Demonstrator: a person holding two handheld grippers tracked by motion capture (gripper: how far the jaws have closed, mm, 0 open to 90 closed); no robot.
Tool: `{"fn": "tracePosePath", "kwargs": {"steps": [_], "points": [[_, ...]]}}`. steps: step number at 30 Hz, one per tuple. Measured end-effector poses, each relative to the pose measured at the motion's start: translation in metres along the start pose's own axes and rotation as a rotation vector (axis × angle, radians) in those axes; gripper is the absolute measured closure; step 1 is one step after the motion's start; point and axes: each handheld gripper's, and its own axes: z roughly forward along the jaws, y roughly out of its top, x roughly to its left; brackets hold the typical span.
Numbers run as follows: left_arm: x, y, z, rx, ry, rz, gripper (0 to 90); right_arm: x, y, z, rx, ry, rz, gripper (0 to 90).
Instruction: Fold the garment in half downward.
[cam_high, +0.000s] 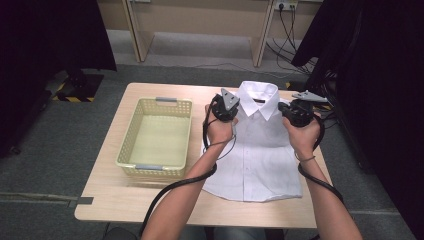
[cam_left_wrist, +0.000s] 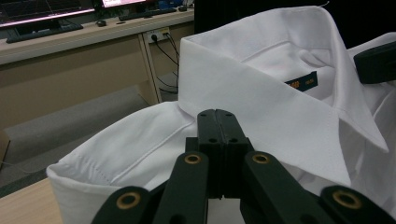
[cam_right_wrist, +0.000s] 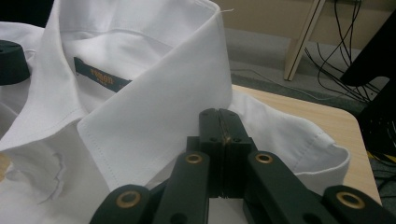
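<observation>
Both my left gripper (cam_high: 226, 113) and right gripper (cam_high: 298, 114) are clamped shut on the white shirt (cam_high: 260, 150), folded on the table (cam_high: 115, 200) beside the basket (cam_high: 156, 134); thin pinches risk slipping, unfolding it.

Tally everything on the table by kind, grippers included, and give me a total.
White folded shirt: 1
Pale yellow plastic basket: 1
Handheld grippers: 2, the left gripper and the right gripper, each with jaws shut at a shoulder of the shirt
Total: 4
</observation>
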Motion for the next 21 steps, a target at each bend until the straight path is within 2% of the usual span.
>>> {"fn": "tracePosePath", "kwargs": {"steps": [21], "points": [[-0.013, -0.011, -0.02, -0.031, -0.013, 0.015, 89.4, 0.006, -0.019, -0.018, -0.027, 0.009, -0.012, 89.6]]}}
